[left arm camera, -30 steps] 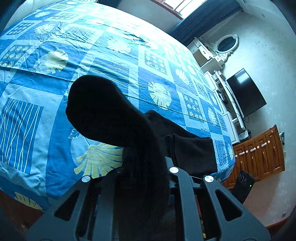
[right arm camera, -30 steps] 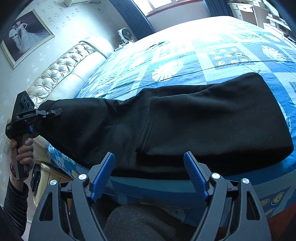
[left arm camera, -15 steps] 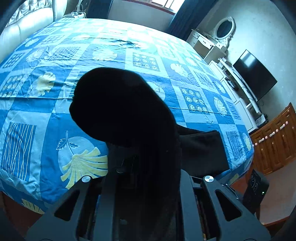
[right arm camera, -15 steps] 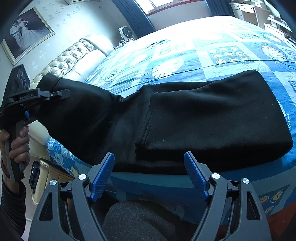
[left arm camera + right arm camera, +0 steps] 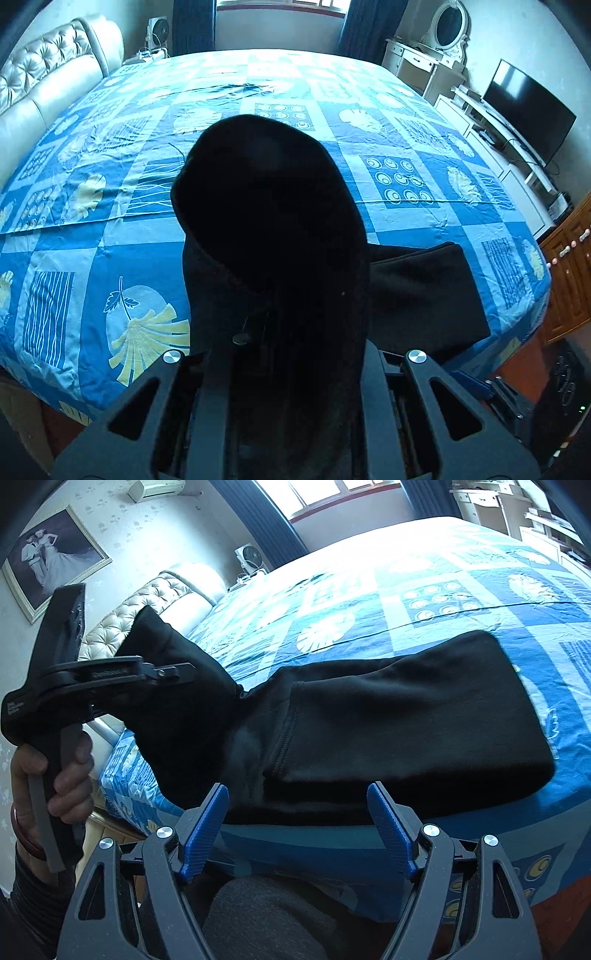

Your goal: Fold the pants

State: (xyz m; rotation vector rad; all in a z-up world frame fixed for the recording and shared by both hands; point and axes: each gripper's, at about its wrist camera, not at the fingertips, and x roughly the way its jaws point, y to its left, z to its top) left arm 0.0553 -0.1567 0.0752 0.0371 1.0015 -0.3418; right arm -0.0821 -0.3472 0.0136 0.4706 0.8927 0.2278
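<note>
Left jaws: our left gripper [image 5: 162, 672] is clamped on one end of the black fleece pants [image 5: 388, 731], lifted off the blue patterned bedspread [image 5: 110, 229].
Right jaws: our right gripper [image 5: 299, 827] stands apart, empty, near the bed edge.
Pants: the rest lies folded on the bed.
Risk: we judge the bunched cloth may land crooked or drag the 2 lower layers.

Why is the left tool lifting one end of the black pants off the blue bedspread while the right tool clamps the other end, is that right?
Not quite: the right tool stands open, clamping nothing, as the right wrist view shows. The left tool does lift one end of the black pants off the blue bedspread.
</note>
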